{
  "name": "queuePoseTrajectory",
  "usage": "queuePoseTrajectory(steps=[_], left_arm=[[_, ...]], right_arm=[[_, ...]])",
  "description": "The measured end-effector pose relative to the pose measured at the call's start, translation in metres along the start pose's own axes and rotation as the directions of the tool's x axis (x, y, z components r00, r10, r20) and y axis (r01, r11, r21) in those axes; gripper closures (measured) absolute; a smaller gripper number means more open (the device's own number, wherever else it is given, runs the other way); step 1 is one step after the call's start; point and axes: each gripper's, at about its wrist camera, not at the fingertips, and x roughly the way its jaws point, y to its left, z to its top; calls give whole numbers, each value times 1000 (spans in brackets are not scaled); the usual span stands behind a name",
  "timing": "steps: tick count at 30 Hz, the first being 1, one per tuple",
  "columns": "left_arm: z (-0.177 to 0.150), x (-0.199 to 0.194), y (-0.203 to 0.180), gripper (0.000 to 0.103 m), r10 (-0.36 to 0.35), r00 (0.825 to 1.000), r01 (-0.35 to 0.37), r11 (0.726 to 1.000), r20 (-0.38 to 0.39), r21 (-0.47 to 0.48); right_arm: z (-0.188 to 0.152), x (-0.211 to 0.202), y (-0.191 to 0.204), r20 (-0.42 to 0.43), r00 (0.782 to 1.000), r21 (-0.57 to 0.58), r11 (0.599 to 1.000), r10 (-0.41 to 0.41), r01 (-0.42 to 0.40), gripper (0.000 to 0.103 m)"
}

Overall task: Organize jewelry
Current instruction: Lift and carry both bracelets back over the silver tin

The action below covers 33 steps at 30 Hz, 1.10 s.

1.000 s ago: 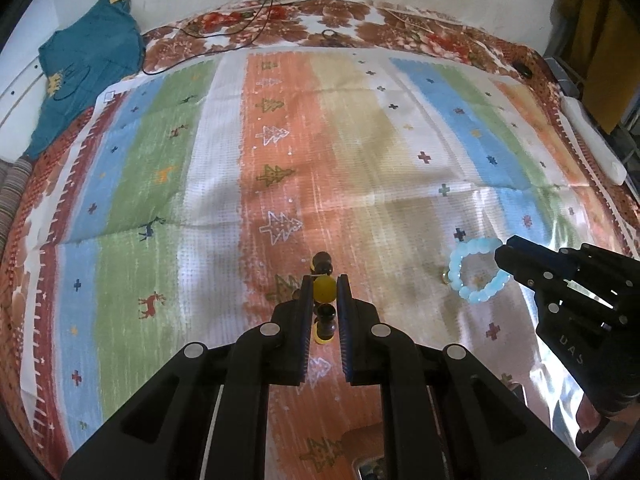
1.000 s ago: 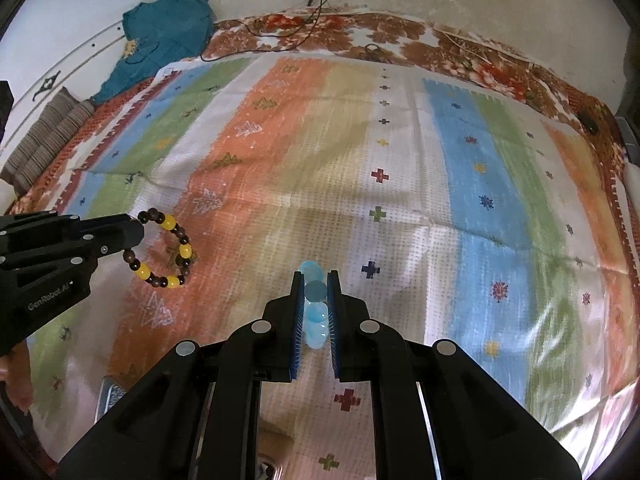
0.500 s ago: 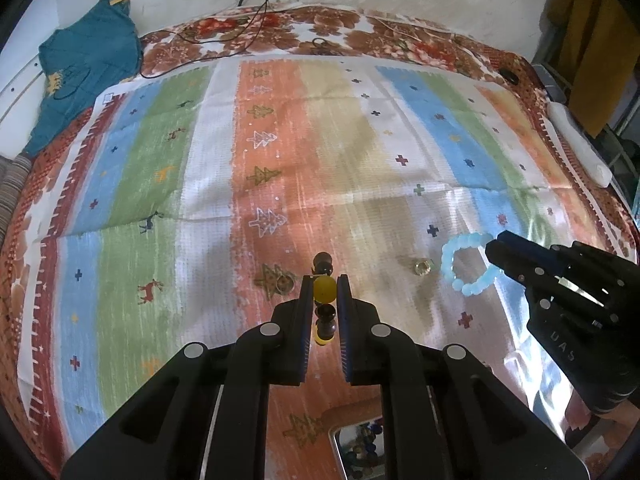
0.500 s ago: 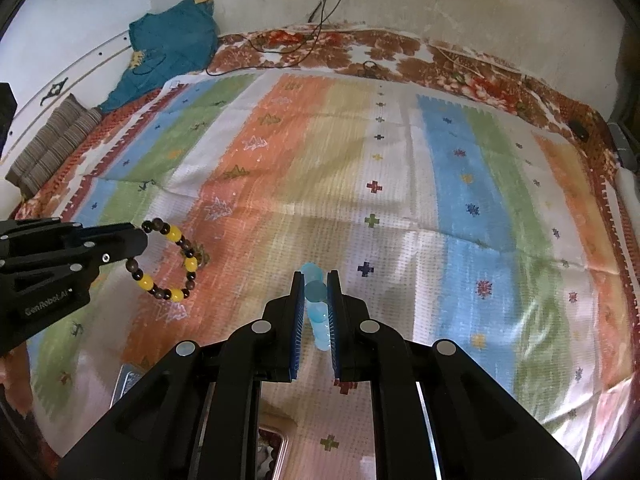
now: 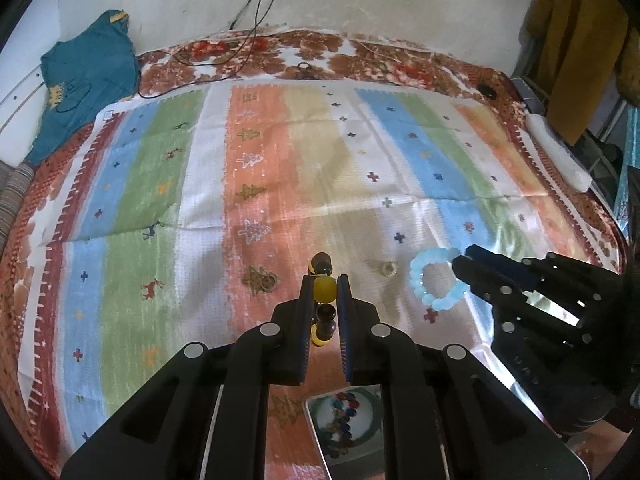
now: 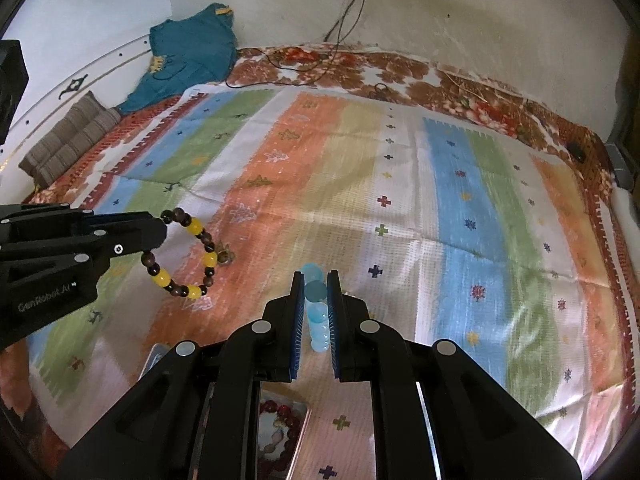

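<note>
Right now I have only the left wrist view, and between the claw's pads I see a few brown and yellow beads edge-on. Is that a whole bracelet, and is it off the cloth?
Observer: Yes. The right wrist view shows the brown-and-yellow bracelet as a full loop, hanging from the tip of the left claw. It looks clear of the striped cloth.
Operator: And how does the right claw hold the blue one?
Observer: Its own camera shows the right claw shut on the pale blue bracelet. One bead is pinched between the pads, and the rest hang edge-on below it.
</note>
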Motion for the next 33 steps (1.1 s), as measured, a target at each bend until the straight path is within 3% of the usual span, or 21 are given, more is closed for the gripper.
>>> queuePoseTrajectory(steps=[21,33], left_arm=[[-44,-59,-20,92,-70,996,68,997,57,37],[-66,-76,-34,92,-63,995,58,996,75,70]], right_arm=[[-29,-46,15,37,998,-30,998,48,-47,91],[-47,-66,23,32,996,-50,996,80,-78,91]])
